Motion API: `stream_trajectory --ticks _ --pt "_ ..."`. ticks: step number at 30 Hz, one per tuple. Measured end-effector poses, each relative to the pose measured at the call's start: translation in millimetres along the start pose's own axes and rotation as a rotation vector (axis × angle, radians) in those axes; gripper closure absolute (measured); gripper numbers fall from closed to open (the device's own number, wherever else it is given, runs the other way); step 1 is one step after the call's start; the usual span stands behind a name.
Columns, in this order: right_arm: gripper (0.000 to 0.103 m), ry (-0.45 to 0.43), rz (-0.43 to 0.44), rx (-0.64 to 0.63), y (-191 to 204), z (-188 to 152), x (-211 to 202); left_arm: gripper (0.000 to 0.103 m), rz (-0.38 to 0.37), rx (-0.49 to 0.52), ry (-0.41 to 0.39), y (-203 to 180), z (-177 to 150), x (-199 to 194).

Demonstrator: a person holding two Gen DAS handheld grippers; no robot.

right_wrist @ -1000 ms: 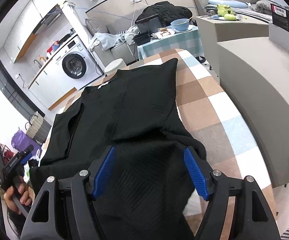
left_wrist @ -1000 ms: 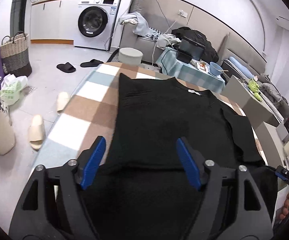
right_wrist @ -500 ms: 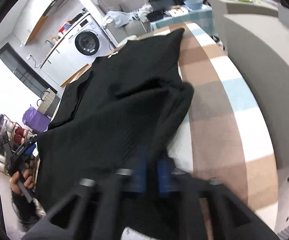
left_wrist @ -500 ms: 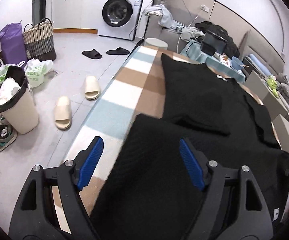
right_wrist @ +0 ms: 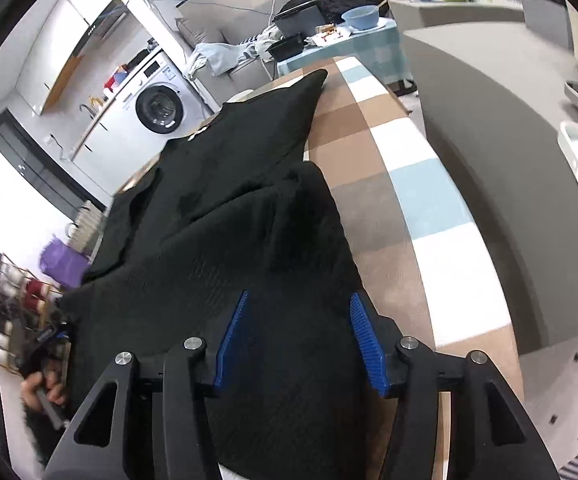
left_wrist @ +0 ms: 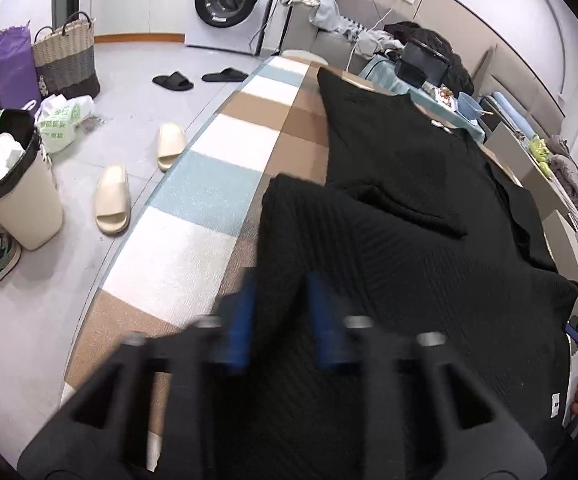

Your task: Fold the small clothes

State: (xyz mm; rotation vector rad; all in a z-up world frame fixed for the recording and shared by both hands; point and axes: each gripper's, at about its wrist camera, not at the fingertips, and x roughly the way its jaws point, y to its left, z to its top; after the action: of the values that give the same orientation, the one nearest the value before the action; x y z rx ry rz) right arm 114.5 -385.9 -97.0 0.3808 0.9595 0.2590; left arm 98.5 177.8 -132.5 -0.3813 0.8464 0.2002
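Barely legible: white tag (left_wrist: pixel 554 404) on black garment (left_wrist: pixel 429 264), text unreadable.

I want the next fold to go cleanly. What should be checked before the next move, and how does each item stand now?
1. Black garment lies on the checked table: ok.
2. Lower part is folded up over the body: ok.
3. Left gripper has cloth between its closing jaws: ok; firm grip cannot tell, view blurred.
4. Right gripper jaws are opening, cloth between them, pads not pressing: ok.
5. Far sleeve lies flat: ok.
6. Folded edge is even: cannot tell.
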Motion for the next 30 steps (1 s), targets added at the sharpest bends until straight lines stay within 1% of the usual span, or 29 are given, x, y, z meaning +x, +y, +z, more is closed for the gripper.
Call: stream_trajectory --ticks 1,3,4,6,7,9,11,14,16,19,22,27,30 --pt "0.05 0.0 -0.005 -0.012 1.3 3.5 5.1 0.096 -0.003 0.002 -0.016 -1.1 0.6 -0.5" --pt "0.05 -0.003 -0.034 -0.023 2.2 7.2 9.0 0.096 -0.002 0.012 -0.046 -3.6 0.4 -6.5" --pt "0.047 -0.012 -0.045 -0.025 1.5 8.4 9.6 0.097 -0.001 0.01 -0.056 -3.9 1.4 -10.0" --pt "0.045 -0.001 -0.043 -0.012 -3.6 11.4 13.7 0.096 -0.013 0.004 -0.058 -3.7 3.4 -14.7" --pt "0.044 -0.011 -0.044 -0.012 -3.7 12.0 12.2 0.096 -0.009 -0.003 -0.053 -2.7 4.2 -15.2" --pt "0.044 -0.007 -0.033 -0.021 -2.5 12.8 11.9 0.087 0.016 -0.026 -0.026 0.7 6.5 -11.2" --pt "0.044 -0.015 -0.049 -0.03 -1.5 13.4 11.8 0.063 0.03 -0.046 -0.007 4.5 8.8 -7.7" --pt "0.042 -0.028 -0.06 -0.036 -1.2 15.0 10.2 0.052 0.03 -0.038 -0.009 5.3 11.6 -5.1" --pt "0.033 -0.041 -0.058 -0.026 -2.9 17.5 10.9 0.047 0.032 -0.019 -0.003 3.5 14.2 -2.1" --pt "0.033 -0.038 -0.058 0.006 -7.0 22.7 16.3 0.047 0.023 -0.01 0.001 1.7 18.8 4.4" --pt "0.033 -0.03 -0.015 0.006 -4.4 27.5 22.5 0.047 -0.003 -0.001 -0.001 -2.3 21.4 8.6" --pt "0.034 0.031 0.065 -0.072 10.5 18.7 20.2 0.047 -0.008 0.03 0.001 -9.6 23.3 13.3" --pt "0.035 0.033 0.108 -0.165 18.8 5.7 6.7 0.047 -0.011 0.033 0.004 -10.2 23.4 14.0"
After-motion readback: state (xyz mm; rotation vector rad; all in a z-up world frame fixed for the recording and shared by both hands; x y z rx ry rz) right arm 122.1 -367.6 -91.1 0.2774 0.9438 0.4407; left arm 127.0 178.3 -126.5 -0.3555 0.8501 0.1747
